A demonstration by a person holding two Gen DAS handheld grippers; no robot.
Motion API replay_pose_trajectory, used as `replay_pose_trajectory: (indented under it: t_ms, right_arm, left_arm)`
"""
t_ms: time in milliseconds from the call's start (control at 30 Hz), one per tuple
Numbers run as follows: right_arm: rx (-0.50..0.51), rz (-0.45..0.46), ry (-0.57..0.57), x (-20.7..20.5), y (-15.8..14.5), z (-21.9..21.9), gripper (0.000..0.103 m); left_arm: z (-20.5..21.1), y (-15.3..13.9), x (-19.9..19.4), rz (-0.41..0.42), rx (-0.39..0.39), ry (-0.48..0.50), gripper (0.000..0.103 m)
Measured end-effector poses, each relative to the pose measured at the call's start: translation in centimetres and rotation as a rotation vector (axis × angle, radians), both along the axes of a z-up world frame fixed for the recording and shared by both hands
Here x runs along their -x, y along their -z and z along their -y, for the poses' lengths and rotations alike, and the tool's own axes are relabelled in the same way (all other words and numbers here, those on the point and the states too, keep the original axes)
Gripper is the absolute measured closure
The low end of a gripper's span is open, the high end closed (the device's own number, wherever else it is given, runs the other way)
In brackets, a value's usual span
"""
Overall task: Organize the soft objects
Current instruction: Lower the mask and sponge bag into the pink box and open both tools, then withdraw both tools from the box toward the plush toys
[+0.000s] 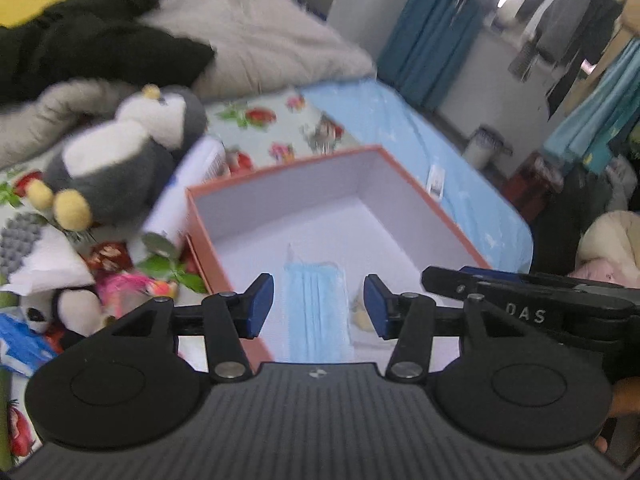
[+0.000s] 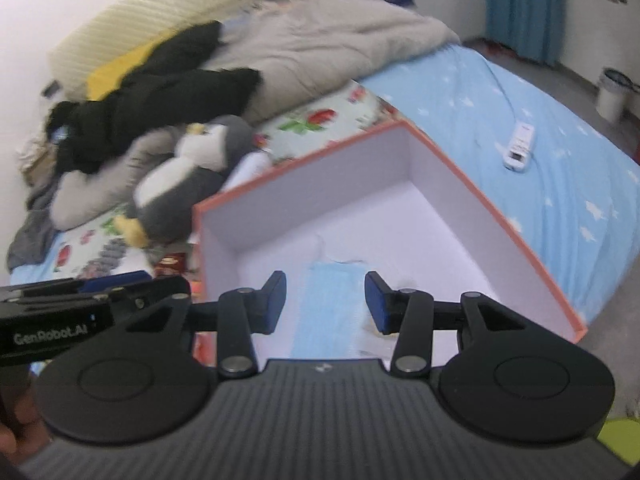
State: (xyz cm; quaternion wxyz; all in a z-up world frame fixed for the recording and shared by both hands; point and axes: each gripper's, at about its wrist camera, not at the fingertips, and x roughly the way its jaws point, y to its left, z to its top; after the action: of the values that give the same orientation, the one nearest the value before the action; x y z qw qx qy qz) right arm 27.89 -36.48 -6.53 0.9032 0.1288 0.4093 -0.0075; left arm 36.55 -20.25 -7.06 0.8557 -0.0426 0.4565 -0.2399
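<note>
Left wrist view: your left gripper (image 1: 319, 306) hangs over the orange-walled cardboard box with a white inside (image 1: 404, 172), jaws spread wide and holding nothing. A pale blue pleated face mask (image 1: 314, 312) lies flat on the box floor, framed between your fingers. A grey-and-white plush penguin with yellow feet (image 1: 120, 160) sits on the bed just left of the box. Right wrist view: your right gripper (image 2: 325, 306) is likewise wide apart and empty above the same mask (image 2: 326, 312), penguin (image 2: 188, 176) beside the box (image 2: 496, 216).
</note>
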Motion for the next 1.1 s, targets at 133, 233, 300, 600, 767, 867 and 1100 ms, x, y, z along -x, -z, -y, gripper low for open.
replay_pose_trajectory:
  t_ms: [133, 233, 300, 600, 767, 867, 1100]
  right_arm:
    - [0.0, 0.064, -0.063, 2.4, 0.5, -2.4, 0.057]
    - [-0.006, 0.085, -0.118, 4.6, 0.8, -4.1, 0.057]
    - [-0.01, 0.101, -0.161, 6.1, 1.0, -5.0, 0.057]
    - [-0.036, 0.18, -0.263, 11.6, -0.3, -8.1, 0.057]
    - [-0.053, 0.178, -0.31, 13.6, -0.7, -9.5, 0.057]
    - [-0.054, 0.17, -0.326, 14.6, -0.7, -10.2, 0.057]
    - [-0.083, 0.157, -0.333, 16.7, -0.7, -11.9, 0.057]
  left_arm:
    - [-3.4, -0.8, 3.9, 0.098, 0.024, -0.057, 0.047]
    - [-6.2, -0.8, 7.6, 0.144, 0.045, -0.127, 0.047]
    - [-7.7, -0.7, 9.8, 0.159, 0.049, -0.17, 0.047]
    - [-13.1, -1.3, 19.3, 0.203, 0.042, -0.309, 0.047]
    - [-15.2, -1.8, 22.8, 0.212, 0.041, -0.379, 0.047]
    - [-16.3, -1.7, 24.6, 0.213, 0.04, -0.417, 0.047]
    - [-18.8, -1.4, 27.6, 0.207, 0.056, -0.466, 0.046]
